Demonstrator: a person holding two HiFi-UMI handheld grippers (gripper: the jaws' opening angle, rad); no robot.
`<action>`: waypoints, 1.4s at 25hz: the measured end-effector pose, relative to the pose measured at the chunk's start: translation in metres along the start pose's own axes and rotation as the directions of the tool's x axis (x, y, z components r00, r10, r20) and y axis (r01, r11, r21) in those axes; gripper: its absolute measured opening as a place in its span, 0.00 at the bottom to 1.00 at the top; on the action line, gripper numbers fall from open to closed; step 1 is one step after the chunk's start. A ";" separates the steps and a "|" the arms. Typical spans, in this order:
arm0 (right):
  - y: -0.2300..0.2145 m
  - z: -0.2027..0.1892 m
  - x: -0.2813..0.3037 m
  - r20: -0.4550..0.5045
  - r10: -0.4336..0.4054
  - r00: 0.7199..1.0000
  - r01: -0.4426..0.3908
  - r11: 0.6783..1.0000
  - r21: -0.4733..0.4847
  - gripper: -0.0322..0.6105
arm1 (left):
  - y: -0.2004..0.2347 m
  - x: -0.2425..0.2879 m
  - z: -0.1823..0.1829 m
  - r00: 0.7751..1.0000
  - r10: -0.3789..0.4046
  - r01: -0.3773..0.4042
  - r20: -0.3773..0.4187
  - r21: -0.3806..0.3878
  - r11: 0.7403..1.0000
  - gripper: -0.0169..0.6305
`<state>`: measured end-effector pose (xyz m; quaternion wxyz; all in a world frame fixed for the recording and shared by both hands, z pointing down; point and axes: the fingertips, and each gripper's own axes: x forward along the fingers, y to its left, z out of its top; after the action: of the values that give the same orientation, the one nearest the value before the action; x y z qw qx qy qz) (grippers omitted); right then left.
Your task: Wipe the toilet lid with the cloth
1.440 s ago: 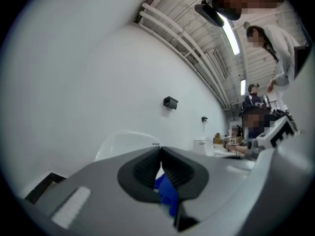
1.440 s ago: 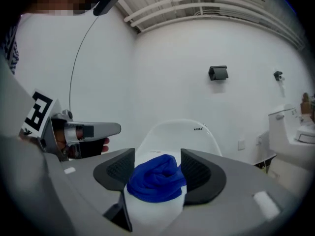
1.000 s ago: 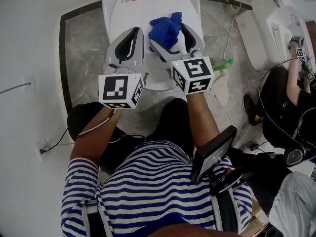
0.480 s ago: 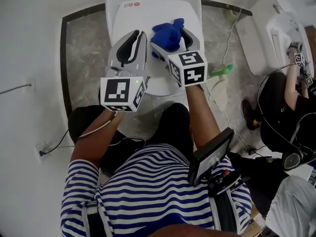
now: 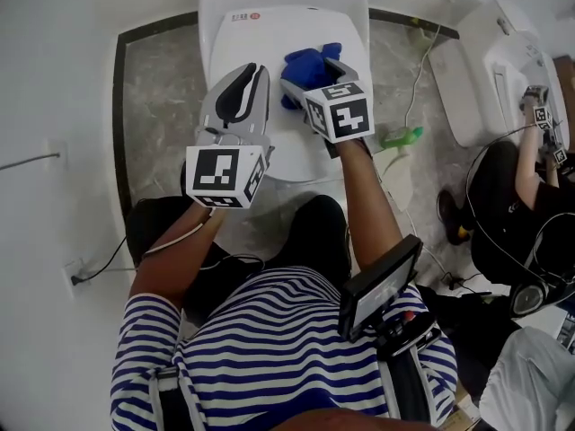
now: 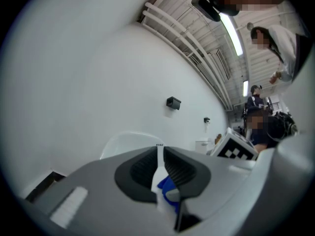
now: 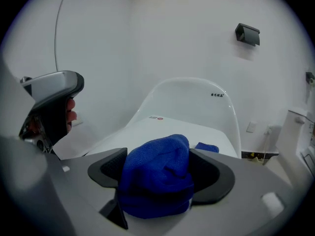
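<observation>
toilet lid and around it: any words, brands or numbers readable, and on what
Nothing legible.
Label on the toilet lid, with a red mark: too small to read.
Dark print on the tank: too blurred to read.
Marker cubes: square patterns only, no words.

Striped shirt (image 5: pixel 260 339), grey left gripper (image 5: pixel 254 70), right gripper (image 5: pixel 312 72)

green bottle (image 5: pixel 402 136), second toilet (image 5: pixel 481 79), wall socket (image 5: pixel 72 272)
</observation>
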<state>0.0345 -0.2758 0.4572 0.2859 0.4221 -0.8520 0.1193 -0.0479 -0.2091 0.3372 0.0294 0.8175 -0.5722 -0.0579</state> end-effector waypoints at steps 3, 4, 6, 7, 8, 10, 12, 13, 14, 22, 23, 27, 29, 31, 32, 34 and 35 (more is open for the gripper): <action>0.001 -0.004 0.004 -0.028 0.008 1.000 -0.008 1.000 0.010 0.62 | 0.001 -0.003 0.002 1.000 -0.001 0.001 0.003 -0.002 1.000 0.09; 0.000 -0.004 0.005 -0.034 0.008 0.999 -0.008 1.000 0.012 0.59 | 0.001 -0.004 0.003 1.000 -0.002 0.002 0.005 -0.002 1.000 0.09; 0.000 -0.003 0.006 -0.043 0.007 0.999 -0.007 1.000 0.008 0.51 | 0.002 -0.005 0.006 1.000 -0.002 0.002 0.010 0.000 1.000 0.09; 0.000 -0.002 0.006 -0.044 0.007 0.999 -0.007 1.000 0.004 0.46 | 0.002 -0.006 0.006 1.000 -0.002 0.002 0.011 0.001 1.000 0.09; -0.001 -0.001 0.006 -0.044 0.009 0.999 -0.009 1.000 0.002 0.41 | 0.002 -0.006 0.007 1.000 -0.001 0.001 0.012 0.000 1.000 0.09; -0.001 -0.001 0.006 -0.037 0.013 0.999 -0.012 1.000 0.008 0.35 | 0.003 -0.007 0.007 1.000 0.000 0.000 0.012 -0.003 1.000 0.09; -0.002 0.000 0.006 -0.025 0.012 1.000 -0.012 1.000 0.021 0.33 | 0.003 -0.007 0.007 1.000 -0.002 0.002 0.012 -0.004 1.000 0.09; -0.003 0.000 0.006 -0.019 0.011 1.000 -0.010 1.000 0.027 0.33 | 0.002 -0.007 0.007 1.000 -0.004 0.004 0.011 -0.003 1.000 0.09; -0.003 0.000 0.005 -0.014 0.010 1.000 -0.009 0.999 0.033 0.33 | 0.002 -0.006 0.007 1.000 -0.006 0.006 0.009 -0.002 1.000 0.09; -0.003 0.002 0.002 0.026 0.025 0.999 -0.025 0.999 0.024 0.26 | -0.002 -0.002 0.005 1.000 -0.014 0.014 0.001 -0.002 1.000 0.08; -0.002 0.002 0.001 0.027 0.026 0.999 -0.026 1.000 0.012 0.26 | -0.002 -0.002 0.005 1.000 -0.013 0.013 -0.001 -0.002 1.000 0.08; 0.000 0.001 0.000 0.020 0.039 0.999 -0.039 0.999 -0.013 0.24 | -0.001 -0.002 0.003 1.000 -0.009 0.009 -0.007 -0.002 1.000 0.03; -0.001 0.001 0.000 0.023 0.040 0.999 -0.040 0.999 -0.011 0.24 | -0.001 -0.002 0.002 1.000 -0.006 0.006 -0.011 0.000 1.000 0.03; -0.001 0.001 -0.001 0.027 0.040 0.999 -0.040 0.999 -0.007 0.24 | -0.001 -0.002 0.002 1.000 -0.003 0.003 -0.013 0.002 1.000 0.03; -0.001 0.001 -0.001 0.028 0.039 0.999 -0.039 0.999 -0.008 0.24 | -0.001 -0.002 0.001 1.000 -0.002 0.002 -0.014 0.003 1.000 0.03; -0.001 0.002 -0.002 0.033 0.035 0.999 -0.034 0.999 -0.013 0.24 | 0.000 -0.002 0.002 1.000 -0.001 0.001 -0.013 0.003 1.000 0.03; -0.002 0.004 -0.004 0.043 0.033 0.999 -0.032 0.999 -0.015 0.24 | 0.000 -0.003 0.002 1.000 0.001 0.000 -0.013 0.003 1.000 0.03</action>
<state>0.0360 -0.2765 0.4516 0.2687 0.4086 -0.8655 0.1086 -0.0495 -0.2067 0.3354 0.0317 0.8178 -0.5723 -0.0517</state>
